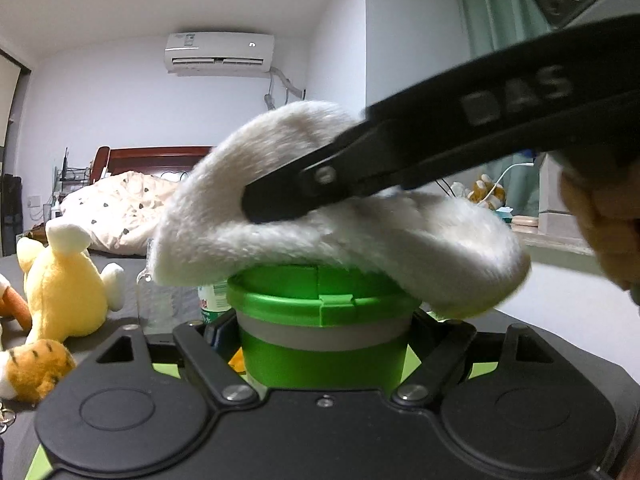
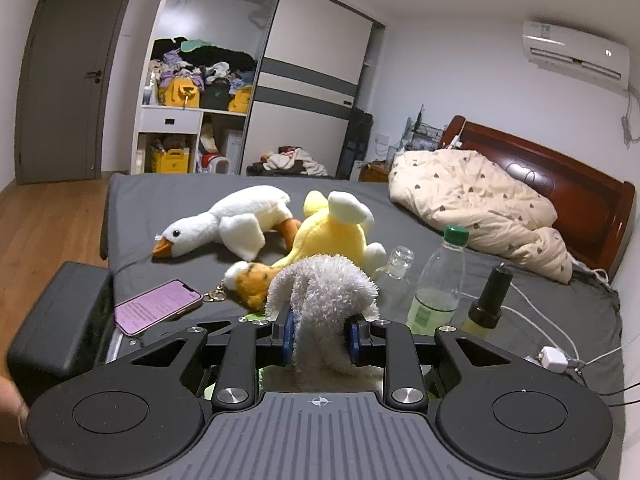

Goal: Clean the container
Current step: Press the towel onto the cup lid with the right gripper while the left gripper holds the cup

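Two fisheye views from hand-held grippers above a bed (image 2: 168,196) with a dark grey sheet.

Left wrist view: the left gripper (image 1: 324,320) holds a green container (image 1: 320,336) upright at the centre of the frame, its fingers set partway apart and pressed against the container's two sides. The container has a bright green lid with a pale grey band beneath it. A fluffy white cloth (image 1: 344,220) lies draped over the lid, touching its top and hanging past it toward 3 o'clock. The right gripper (image 1: 276,200) reaches in from 2 o'clock, black and blurred, with its tips buried in the cloth. Part of a hand (image 1: 604,232) shows at 3 o'clock. At 9 o'clock sits a yellow plush toy (image 1: 64,288), with a tiger plush (image 1: 28,368) at 8 o'clock. A plastic bottle (image 1: 212,296) stands just behind the container on its left. A wall air conditioner (image 1: 220,54) hangs at 11 o'clock.

Right wrist view: the right gripper's blue-padded fingers stand narrow, pinching the cloth, which bunches upward at the centre of the frame. The container is hidden beneath. A white goose plush (image 2: 228,220) lies at 11 o'clock beside the yellow toy. A phone (image 2: 158,306) with a lit pink screen lies at 9 o'clock. A dark-capped bottle (image 2: 490,300) stands at 3 o'clock, to the right of the plastic bottle. A rumpled cream duvet (image 2: 480,208) lies at 2 o'clock
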Tool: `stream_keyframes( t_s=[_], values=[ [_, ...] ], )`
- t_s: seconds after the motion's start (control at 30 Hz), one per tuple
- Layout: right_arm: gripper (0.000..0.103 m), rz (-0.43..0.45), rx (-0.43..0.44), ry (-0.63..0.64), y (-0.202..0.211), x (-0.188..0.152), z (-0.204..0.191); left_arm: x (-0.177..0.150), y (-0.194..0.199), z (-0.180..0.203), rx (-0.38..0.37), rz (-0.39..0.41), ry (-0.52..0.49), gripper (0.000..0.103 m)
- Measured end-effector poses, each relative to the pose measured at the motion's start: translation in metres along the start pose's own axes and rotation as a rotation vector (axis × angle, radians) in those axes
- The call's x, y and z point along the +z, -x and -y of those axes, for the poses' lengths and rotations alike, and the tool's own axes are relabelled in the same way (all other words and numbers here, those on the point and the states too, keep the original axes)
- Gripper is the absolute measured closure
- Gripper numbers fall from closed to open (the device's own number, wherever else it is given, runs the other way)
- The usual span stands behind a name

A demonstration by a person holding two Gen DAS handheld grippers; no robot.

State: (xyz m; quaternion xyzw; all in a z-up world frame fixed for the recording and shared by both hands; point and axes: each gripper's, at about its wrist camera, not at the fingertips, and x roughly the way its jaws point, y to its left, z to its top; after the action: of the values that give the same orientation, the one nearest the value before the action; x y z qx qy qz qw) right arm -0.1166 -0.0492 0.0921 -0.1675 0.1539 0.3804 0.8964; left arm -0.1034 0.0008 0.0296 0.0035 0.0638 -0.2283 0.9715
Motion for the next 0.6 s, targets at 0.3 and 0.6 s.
stream_keyframes(
  t_s=[0.3,0.6],
  values=[
    [0.077,0.023,-0.032,-0.002,-0.013,-0.004,0.013,0.0,-0.002,-0.003,-0.006,-0.005,0.018,0.023],
    [0.077,0.016,-0.05,-0.01,-0.006,-0.007,0.023,-0.002,-0.005,-0.009,-0.012,-0.006,0.02,0.023]
  ],
)
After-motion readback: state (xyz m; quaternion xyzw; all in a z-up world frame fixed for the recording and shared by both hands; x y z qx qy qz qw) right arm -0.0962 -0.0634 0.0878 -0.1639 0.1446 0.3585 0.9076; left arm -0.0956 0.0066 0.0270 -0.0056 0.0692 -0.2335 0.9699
